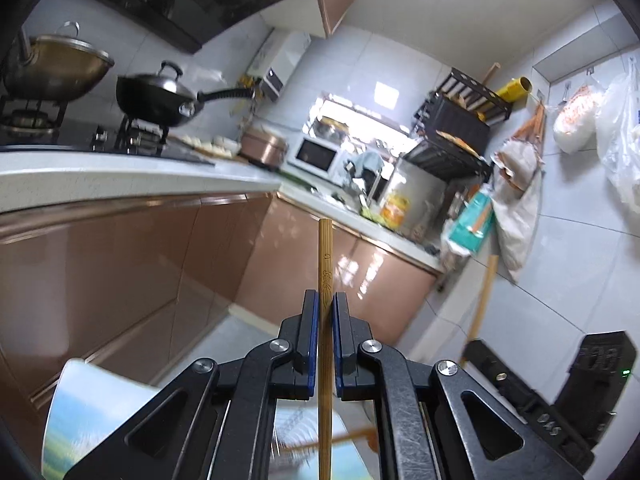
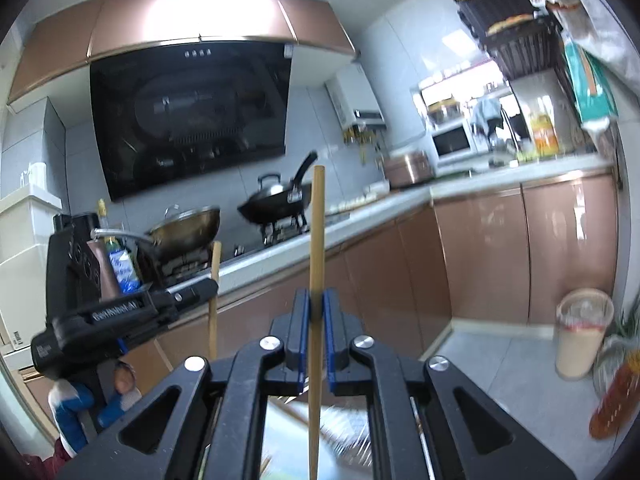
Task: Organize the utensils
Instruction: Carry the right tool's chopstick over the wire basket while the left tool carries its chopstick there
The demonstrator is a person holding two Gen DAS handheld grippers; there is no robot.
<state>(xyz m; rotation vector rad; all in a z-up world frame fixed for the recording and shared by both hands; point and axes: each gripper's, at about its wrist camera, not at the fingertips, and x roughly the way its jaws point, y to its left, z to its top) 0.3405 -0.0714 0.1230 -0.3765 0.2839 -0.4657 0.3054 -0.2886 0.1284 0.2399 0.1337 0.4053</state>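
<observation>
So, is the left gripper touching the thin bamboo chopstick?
Touching. The left wrist view shows the left gripper shut on the thin bamboo chopstick, its blue pads pressing both sides.

A slender, pale bamboo chopstick with fine engraved markings near its squared upper end point(image 1: 325, 264) stands upright, clamped partway along its length between the blue pads of the left tool point(image 1: 326, 300), its lower part running down out of view. A 2nd plain, smooth, round-ended bamboo chopstick point(image 2: 317, 240) is likewise pinched upright between the blue pads of the right tool point(image 2: 317, 300). In the right wrist view the 1st chopstick shows again, vertical, with its upper end poking just above the left tool.
</observation>
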